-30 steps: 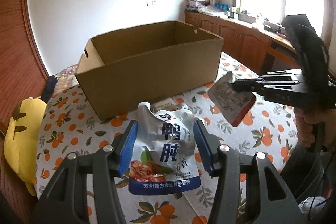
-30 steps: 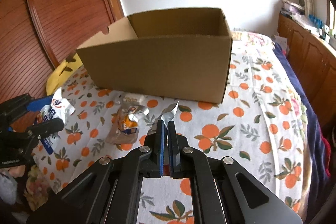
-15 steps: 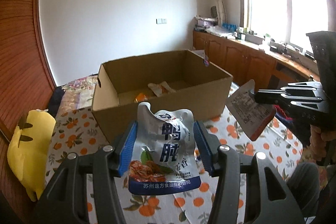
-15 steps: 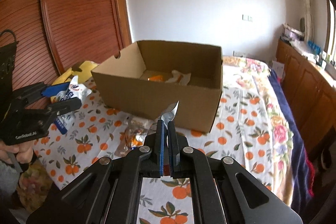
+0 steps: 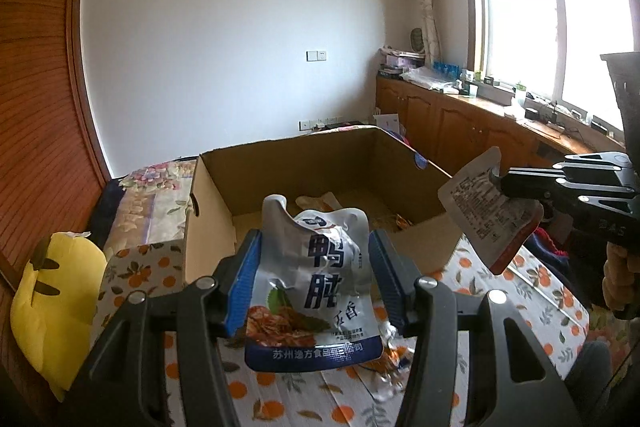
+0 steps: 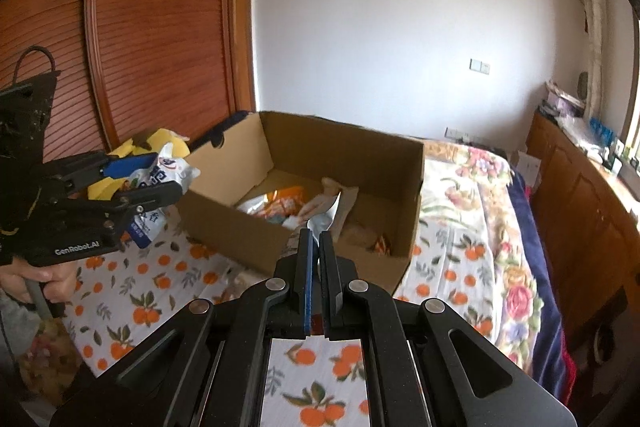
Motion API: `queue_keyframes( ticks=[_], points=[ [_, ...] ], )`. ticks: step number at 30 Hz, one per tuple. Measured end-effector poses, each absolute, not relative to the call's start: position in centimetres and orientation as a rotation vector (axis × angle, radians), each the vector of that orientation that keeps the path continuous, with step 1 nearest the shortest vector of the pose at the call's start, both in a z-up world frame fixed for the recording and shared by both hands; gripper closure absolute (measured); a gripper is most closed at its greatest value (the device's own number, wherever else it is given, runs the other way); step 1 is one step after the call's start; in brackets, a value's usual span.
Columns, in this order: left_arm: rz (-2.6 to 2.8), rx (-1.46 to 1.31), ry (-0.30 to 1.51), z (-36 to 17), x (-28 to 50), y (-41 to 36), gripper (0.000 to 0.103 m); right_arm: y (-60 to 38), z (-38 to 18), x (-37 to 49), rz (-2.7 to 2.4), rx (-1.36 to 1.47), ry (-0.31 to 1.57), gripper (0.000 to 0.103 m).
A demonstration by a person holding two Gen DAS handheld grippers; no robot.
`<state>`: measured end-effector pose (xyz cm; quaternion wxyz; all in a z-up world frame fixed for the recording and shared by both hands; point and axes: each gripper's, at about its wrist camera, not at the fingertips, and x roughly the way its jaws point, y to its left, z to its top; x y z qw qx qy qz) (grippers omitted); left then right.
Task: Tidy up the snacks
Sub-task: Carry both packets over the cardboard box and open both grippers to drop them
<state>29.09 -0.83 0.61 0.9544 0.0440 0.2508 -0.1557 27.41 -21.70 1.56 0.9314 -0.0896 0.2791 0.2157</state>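
Note:
My left gripper (image 5: 312,259) is shut on a silver and blue snack pouch (image 5: 316,291), its blue pads pressing both sides; the same pouch (image 6: 160,179) shows at the left of the right wrist view. My right gripper (image 6: 316,239) is shut on the edge of a silver and red snack packet (image 5: 488,215), seen edge-on as a thin foil strip (image 6: 320,221). Both packets hang in the air just short of the open cardboard box (image 5: 208,227), whose near wall (image 6: 236,231) faces me. Several snack packets (image 6: 284,207) lie inside the box.
The box stands on a bed with an orange-print sheet (image 6: 152,287). A loose wrapper (image 5: 384,375) lies on the sheet under the left gripper. A yellow plush toy (image 5: 52,303) sits at the left by a wooden wardrobe (image 6: 160,27). Wooden cabinets (image 5: 460,131) run under the window.
Both grippers have risen with their packets and come closer to the box; its inside, hidden a second ago, now shows with snacks in it.

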Motion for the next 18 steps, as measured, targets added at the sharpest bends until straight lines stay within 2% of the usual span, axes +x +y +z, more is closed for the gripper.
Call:
queue_keyframes(
  ticks=[18],
  points=[
    [-0.279, 0.047, 0.517, 0.9, 36.0, 0.6, 0.05, -20.4, 3.1, 34.5, 0.453, -0.196, 0.549, 0.102]
  ],
)
